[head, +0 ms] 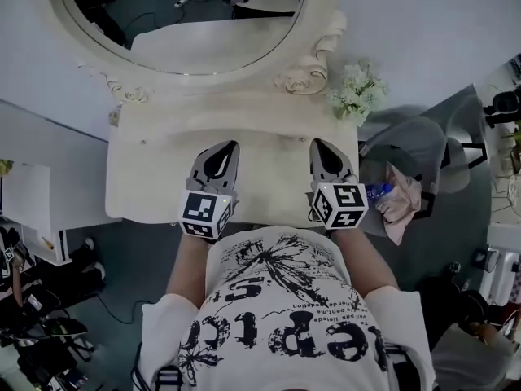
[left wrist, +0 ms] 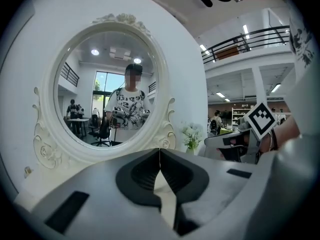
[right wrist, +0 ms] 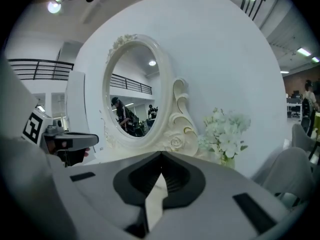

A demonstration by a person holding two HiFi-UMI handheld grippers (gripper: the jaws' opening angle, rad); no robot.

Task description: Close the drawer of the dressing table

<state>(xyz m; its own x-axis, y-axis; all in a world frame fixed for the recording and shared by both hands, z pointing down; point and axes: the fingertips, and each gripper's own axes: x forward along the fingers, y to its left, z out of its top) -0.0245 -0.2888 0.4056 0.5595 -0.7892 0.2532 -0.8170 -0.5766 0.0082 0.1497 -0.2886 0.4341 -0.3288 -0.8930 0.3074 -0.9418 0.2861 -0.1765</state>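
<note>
The cream dressing table stands below me with its oval mirror at the back. From above, the table top hides its drawer front. Both grippers hover side by side over the front half of the top, pointing at the mirror. My left gripper is shut, jaw tips touching, with nothing between them. My right gripper is likewise shut and empty. The mirror fills the left gripper view, and the right gripper view shows it from the side.
A small vase of white flowers stands at the table's back right corner. A grey chair with a pink cloth sits to the right. A white cabinet and floor cables lie to the left.
</note>
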